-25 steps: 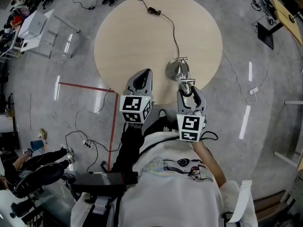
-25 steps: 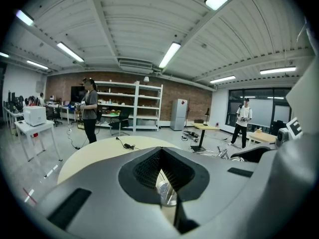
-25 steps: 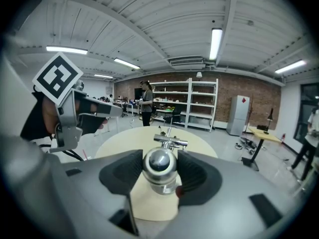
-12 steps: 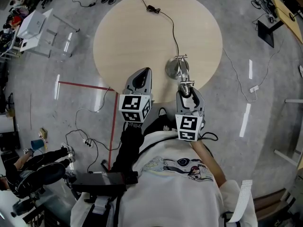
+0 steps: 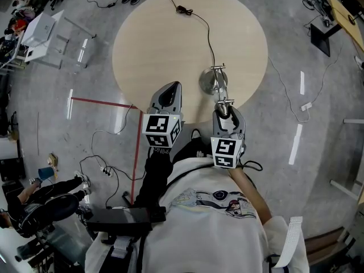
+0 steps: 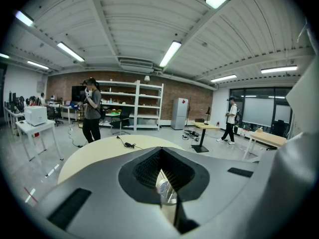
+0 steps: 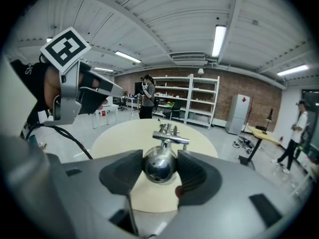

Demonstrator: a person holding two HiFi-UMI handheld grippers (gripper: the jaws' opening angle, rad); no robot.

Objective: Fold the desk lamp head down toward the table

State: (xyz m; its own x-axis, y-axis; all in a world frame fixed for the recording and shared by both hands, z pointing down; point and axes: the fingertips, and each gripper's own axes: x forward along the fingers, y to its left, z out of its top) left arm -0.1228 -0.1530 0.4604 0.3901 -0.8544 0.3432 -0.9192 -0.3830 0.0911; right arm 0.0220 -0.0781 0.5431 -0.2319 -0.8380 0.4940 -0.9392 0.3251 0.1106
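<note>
Lamp head [image 7: 159,166] sits gripped between right claw [image 7: 160,170] jaws.

Grey floor [image 5: 318,169] | brick wall [image 6: 124,78] | white shelves [image 6: 134,106] | ceiling strip lights [image 6: 169,54] | possibly windows [image 6: 259,111] far right

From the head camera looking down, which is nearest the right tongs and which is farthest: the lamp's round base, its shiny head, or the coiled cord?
1. Lamp head: gripped between the right tongs.
2. Lamp base: just beyond them, on the near side of the table.
3. Coiled cord: at the table's far edge.
</note>
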